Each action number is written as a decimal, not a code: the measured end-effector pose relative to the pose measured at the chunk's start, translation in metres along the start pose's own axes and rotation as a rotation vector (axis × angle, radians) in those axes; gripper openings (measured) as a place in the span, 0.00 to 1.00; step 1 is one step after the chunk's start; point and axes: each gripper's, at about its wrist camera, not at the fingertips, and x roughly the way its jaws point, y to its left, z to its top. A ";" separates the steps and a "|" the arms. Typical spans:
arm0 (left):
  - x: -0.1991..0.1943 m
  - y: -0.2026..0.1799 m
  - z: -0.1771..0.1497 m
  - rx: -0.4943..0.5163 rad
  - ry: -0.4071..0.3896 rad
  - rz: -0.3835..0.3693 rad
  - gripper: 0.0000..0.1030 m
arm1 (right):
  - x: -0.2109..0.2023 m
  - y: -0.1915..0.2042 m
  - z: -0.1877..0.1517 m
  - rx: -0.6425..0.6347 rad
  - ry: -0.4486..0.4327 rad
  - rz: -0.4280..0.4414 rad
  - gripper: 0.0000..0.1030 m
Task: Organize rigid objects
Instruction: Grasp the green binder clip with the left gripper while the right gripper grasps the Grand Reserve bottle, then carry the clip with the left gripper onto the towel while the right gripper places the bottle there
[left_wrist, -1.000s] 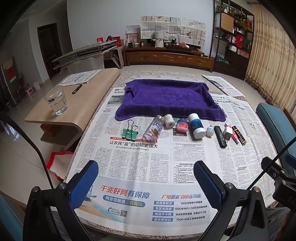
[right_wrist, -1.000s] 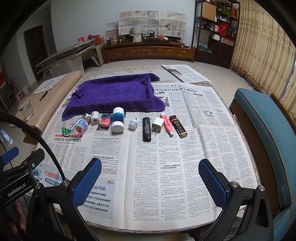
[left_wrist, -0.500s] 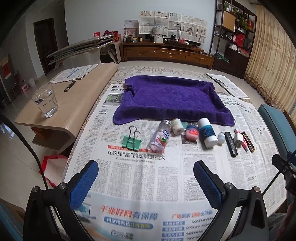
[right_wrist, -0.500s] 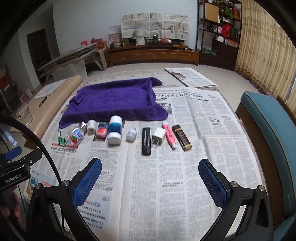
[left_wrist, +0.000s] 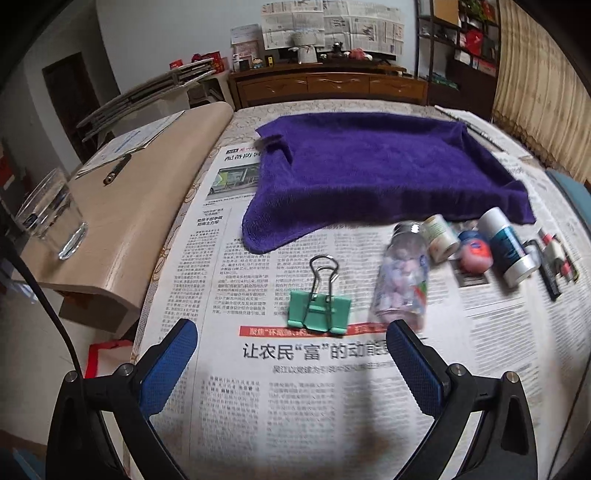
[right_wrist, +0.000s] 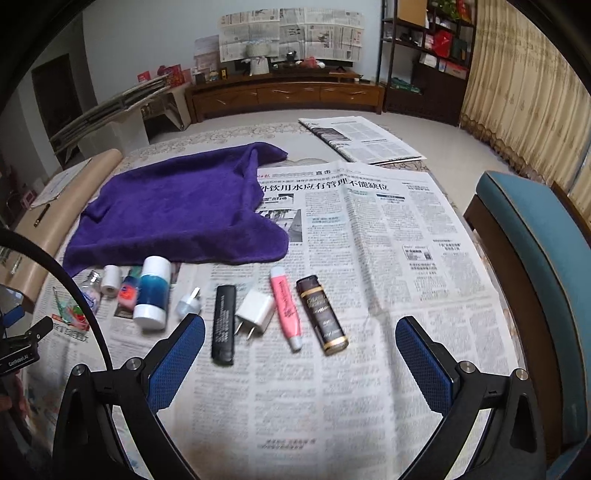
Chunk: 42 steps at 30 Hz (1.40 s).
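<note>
Left tongs (left_wrist: 291, 354): spread wide, holding nothing, hovering low over the newspaper (left_wrist: 229, 387) on the worktop. Just ahead, between the blue pads, a green binder clip (left_wrist: 319, 308), apart from both. To its right, a clear bottle (left_wrist: 402, 280) on its side, then a small white roll (left_wrist: 441, 238), a pink tub (left_wrist: 475, 254), a blue-and-white bottle (left_wrist: 508, 247), further bits blurred at the edge. Behind the row, a purple towel (left_wrist: 369, 173), bare. Off to the left, a glass of water (left_wrist: 50, 216) on a side table (left_wrist: 122, 218).

Right tongs (right_wrist: 299, 347): likewise released and empty, low over the paper. Lined up close ahead: a black stick (right_wrist: 224, 323), a white plug (right_wrist: 255, 310), a pink tube (right_wrist: 285, 306), a brown-and-gold tube (right_wrist: 322, 314). None touched. Further left, the blue-and-white bottle and its neighbours, in the same line along the towel's near edge.

Judging by this: nothing sorted yet, every item on the newspaper, towel probably the destination, whole job left. Likely first picks: clip on the left, one of the tubes on the right.
</note>
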 end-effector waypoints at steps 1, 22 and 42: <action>0.007 0.000 -0.001 0.011 0.002 -0.003 0.98 | 0.005 -0.003 0.001 -0.001 0.001 0.006 0.99; 0.030 -0.003 -0.004 0.100 -0.047 -0.225 0.41 | 0.051 -0.038 -0.005 0.130 0.042 0.277 0.82; 0.033 -0.003 0.000 0.070 -0.027 -0.206 0.38 | 0.089 -0.046 -0.005 -0.108 0.133 0.139 0.44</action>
